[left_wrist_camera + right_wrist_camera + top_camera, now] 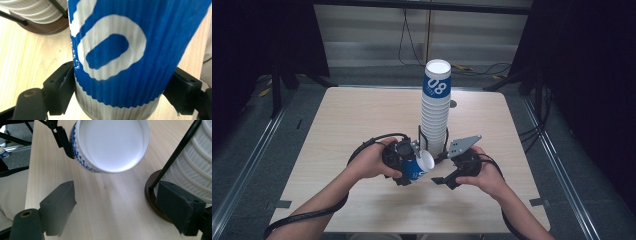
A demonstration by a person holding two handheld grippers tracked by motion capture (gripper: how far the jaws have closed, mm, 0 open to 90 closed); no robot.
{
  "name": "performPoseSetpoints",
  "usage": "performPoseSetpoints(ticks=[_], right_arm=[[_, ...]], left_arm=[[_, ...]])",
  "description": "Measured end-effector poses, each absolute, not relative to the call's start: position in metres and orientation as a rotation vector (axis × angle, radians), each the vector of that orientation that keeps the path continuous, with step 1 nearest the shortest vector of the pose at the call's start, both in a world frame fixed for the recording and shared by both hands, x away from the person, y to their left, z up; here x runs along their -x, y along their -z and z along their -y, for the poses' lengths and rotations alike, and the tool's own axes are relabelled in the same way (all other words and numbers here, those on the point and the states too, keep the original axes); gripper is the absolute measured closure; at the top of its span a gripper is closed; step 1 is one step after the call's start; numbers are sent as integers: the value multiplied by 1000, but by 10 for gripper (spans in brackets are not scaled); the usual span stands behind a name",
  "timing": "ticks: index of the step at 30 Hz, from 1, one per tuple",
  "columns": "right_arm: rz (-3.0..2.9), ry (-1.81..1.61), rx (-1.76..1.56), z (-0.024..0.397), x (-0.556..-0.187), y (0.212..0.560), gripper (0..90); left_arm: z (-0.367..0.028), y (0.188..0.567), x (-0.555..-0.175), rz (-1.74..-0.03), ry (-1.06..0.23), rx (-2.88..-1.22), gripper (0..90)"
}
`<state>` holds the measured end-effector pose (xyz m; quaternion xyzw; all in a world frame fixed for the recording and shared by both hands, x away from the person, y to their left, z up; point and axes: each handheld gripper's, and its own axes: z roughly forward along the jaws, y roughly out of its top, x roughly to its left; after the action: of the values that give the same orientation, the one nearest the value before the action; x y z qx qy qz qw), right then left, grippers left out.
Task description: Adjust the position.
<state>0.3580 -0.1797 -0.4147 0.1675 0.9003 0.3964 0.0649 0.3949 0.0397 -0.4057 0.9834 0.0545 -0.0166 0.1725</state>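
Left gripper (412, 167) clamping blue cup (418, 167), right gripper (451, 170) agape, pale wooden table (352, 130), dark curtained room.

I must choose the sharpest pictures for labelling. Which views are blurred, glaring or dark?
High view: wooden table evenly lit, surroundings dark, tall stack of white ribbed paper cups sharp. Left gripper view: blue-and-white ribbed paper cup very close, slightly soft. Right gripper view: that cup's white inside is bright and featureless, near black jaws blurred.
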Motion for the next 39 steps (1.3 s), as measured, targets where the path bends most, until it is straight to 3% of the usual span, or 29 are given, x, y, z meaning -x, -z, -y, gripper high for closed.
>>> performPoseSetpoints(ticks=[32,39], right_arm=[[-2772,-1164,-418,163,-361,406,153],[-2778,-1163,-417,161,-362,409,196]], left_arm=[[-24,407,-392,-67,58,-2801,189],[-25,406,-391,-88,60,-2794,189]])
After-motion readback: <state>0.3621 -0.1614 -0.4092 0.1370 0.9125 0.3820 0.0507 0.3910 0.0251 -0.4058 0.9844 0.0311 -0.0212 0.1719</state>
